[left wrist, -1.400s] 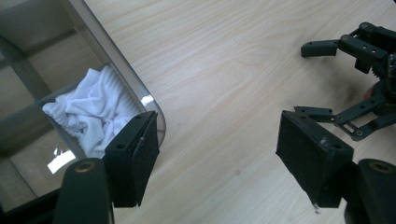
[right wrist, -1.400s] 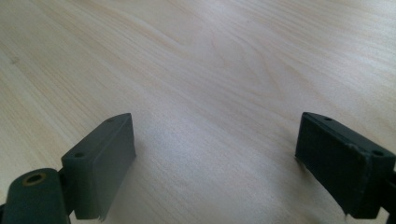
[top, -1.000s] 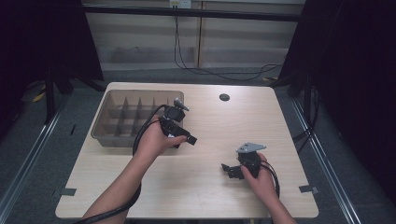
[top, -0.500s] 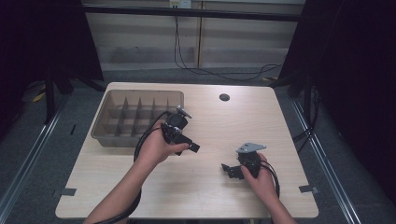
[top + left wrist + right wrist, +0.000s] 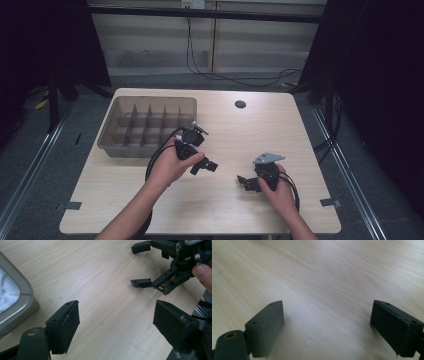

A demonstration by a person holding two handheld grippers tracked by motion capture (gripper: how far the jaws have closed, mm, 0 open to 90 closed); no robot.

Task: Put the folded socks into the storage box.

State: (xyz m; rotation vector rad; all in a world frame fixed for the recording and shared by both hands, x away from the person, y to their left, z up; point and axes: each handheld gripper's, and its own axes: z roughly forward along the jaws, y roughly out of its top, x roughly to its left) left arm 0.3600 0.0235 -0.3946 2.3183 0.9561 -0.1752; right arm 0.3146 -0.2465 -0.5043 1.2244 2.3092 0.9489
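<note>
My left gripper (image 5: 204,167) hovers over the middle of the wooden table (image 5: 225,135), just right of the grey divided tray (image 5: 120,146). In the left gripper view its jaws (image 5: 116,322) stand wide apart over bare wood; they have just been opening, with nothing between them. My right gripper (image 5: 245,182) rests low near the table's front right, open, its jaws pointing left. It also appears at the top right of the left gripper view (image 5: 138,265). In the right gripper view its jaws (image 5: 327,325) are open over bare wood.
The tray's rounded corner (image 5: 23,302) lies at the left of the left gripper view, with something white behind its wall. A black round grommet (image 5: 240,104) sits at the table's back. Tape marks (image 5: 330,202) sit near the front corners.
My left hand has moved away from the tray, toward the table's middle and a little lower. The right hand has stayed where it was.
</note>
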